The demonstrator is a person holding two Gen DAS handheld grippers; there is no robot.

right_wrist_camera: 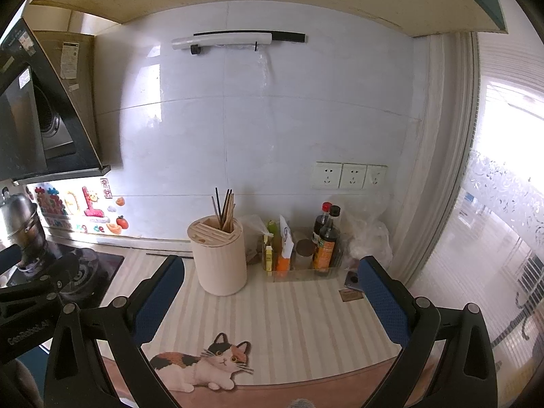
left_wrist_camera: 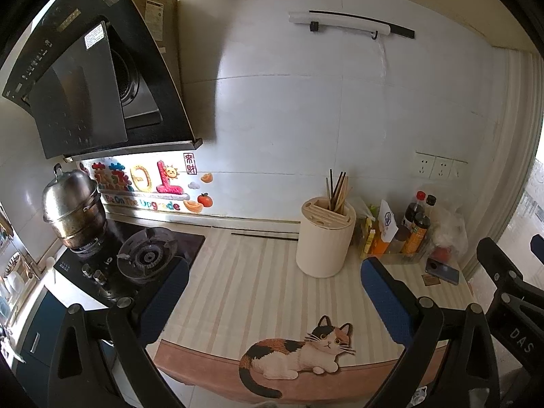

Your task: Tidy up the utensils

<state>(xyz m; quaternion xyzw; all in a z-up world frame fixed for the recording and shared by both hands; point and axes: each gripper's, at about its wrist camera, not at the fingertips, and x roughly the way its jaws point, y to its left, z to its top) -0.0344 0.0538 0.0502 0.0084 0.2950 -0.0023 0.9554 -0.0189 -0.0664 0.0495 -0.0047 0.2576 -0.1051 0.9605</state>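
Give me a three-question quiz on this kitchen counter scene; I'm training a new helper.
1. True or false: the chopsticks stand upright in the holder.
2. What lies flat on the counter to the right of the bottles: A a phone, B a spoon, C a plate?
3. Are the left claw and right claw open or shut?

Key: 1 true; 2 A, the phone; 3 both open, holding nothing.

chopsticks [right_wrist_camera: 224, 209] in holder [right_wrist_camera: 219, 258] | stove [left_wrist_camera: 136, 255] left of holder | bottles [right_wrist_camera: 326, 238] right, against wall
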